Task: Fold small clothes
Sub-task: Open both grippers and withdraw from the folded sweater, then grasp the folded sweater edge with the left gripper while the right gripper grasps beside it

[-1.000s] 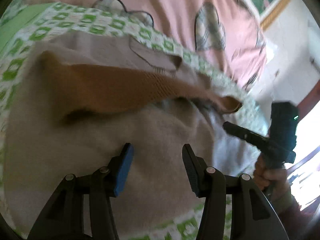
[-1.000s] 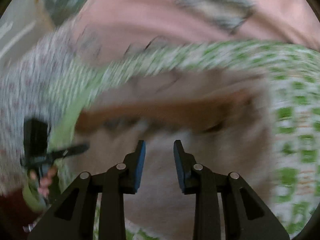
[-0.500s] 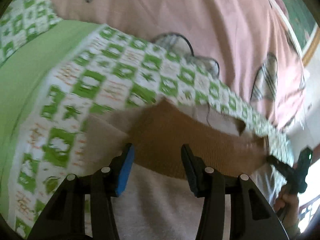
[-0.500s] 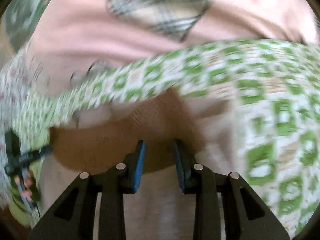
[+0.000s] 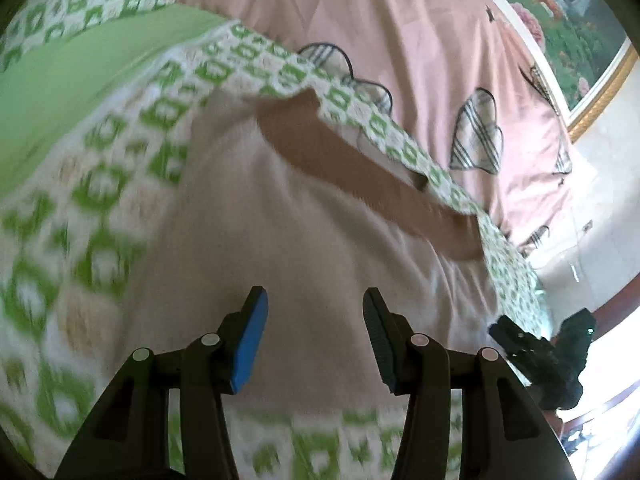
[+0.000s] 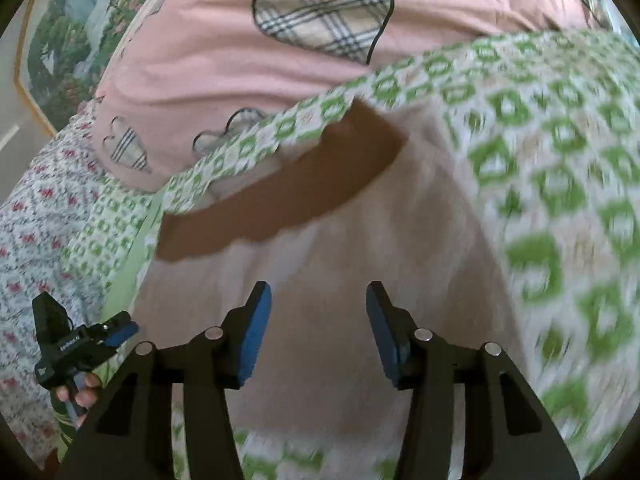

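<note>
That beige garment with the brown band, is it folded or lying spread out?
Spread out: the beige garment lies flat on the green-checked sheet, brown band at its far edge.

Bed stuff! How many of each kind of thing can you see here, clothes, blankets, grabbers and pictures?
Clothes: 1, the beige garment with a brown band.
Covers: 3, the green checked blanket, the pink quilt, the floral sheet.
Grabbers: 2, the left gripper and the right gripper, both open and empty.
Framed pictures: 1.
Total: 7.
</note>
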Available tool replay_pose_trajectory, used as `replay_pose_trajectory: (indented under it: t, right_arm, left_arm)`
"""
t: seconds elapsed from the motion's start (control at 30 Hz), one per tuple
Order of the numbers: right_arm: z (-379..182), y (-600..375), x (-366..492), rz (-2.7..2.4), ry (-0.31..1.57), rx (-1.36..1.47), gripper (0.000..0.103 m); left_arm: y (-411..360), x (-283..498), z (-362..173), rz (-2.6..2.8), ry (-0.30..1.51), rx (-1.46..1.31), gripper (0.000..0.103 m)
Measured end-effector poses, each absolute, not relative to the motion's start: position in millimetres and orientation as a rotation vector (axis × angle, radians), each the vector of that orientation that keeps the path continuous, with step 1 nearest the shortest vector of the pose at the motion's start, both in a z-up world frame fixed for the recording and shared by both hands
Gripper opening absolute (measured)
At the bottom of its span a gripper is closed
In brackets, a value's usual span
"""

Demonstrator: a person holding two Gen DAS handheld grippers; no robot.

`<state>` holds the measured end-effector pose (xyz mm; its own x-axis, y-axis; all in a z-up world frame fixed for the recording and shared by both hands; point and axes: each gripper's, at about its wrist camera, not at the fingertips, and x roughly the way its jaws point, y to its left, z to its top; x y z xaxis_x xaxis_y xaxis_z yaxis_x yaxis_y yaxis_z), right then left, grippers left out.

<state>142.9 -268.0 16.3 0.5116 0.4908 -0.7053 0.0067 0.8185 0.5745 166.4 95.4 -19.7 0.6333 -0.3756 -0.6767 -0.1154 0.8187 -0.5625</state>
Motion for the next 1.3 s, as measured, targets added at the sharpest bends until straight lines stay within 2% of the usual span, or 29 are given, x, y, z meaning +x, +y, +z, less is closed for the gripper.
replay_pose_trajectory:
  t: [0.2,0.47,1.13,1.23,1.27,1.3]
  right_arm:
    - [17,-254,104,0.340,1.038,0.567,0.054]
    - [18,-249,74,0.350,1.059,0.574,0.058]
    - [19,-238,73,0.403,1.067,0.596,0.059]
    - [19,-240,78,0.410,1.064,0.598,0.059]
    - [18,-241,81,0.410,1.062,0.599,0.059]
    - [19,-242,84,0.411,1.059,0.601,0.059]
  left_arm:
    - [79,116,-29,-0.157,0.915,-0.632,0.055]
    - [82,79,-48,-0.111,0.939,-0.695,0.055]
    - [126,142,-69,-0.029,0.815,-0.912,0.060]
    - [133,154,-67,0.008,0.797,-0.907,0.052]
    - [133,157,-66,0.016,0.798,-0.903,0.044]
    - [133,161,-65,0.020,0.797,-0.893,0.029]
